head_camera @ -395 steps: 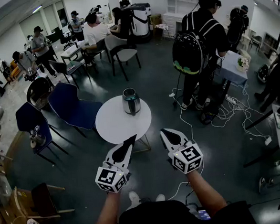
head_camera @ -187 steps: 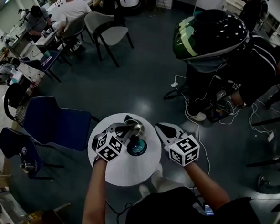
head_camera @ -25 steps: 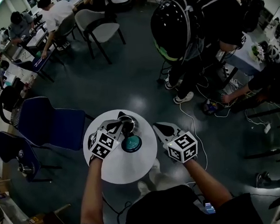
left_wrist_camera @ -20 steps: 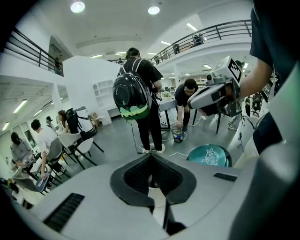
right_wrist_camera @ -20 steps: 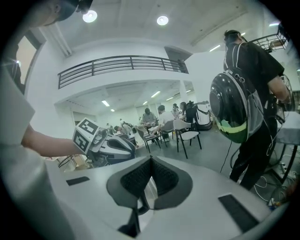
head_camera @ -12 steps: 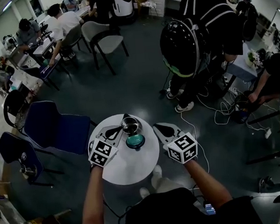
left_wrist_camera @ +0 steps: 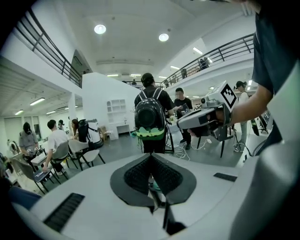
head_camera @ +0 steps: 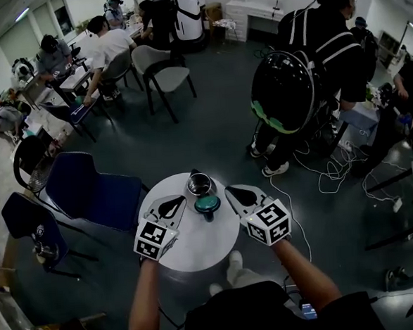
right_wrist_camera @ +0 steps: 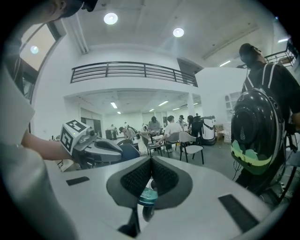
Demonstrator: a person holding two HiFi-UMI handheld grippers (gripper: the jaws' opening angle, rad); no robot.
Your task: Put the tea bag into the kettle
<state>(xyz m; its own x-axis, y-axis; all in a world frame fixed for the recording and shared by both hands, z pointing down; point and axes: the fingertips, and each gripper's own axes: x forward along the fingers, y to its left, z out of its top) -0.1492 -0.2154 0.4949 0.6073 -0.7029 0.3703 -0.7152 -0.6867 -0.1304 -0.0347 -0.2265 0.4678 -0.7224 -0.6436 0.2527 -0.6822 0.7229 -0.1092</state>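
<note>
So the kettle (head_camera: 199,184) stands upright at the far edge of the round white surface (head_camera: 195,243), long axis vertical, open mouth pointing straight up. Its teal lid (head_camera: 207,204) lies flat just on the near side of it. The left tool (head_camera: 176,202) and right tool (head_camera: 234,193) sit either side of the lid, both with jaws shut pad to pad. Can't make out the tea bag in any view.

- Round white table (head_camera: 195,245), standing on dark floor (head_camera: 211,136).
- Open steel kettle (head_camera: 199,184) near its far edge.
- Teal lid (head_camera: 207,205) flat, just beside kettle.
</note>
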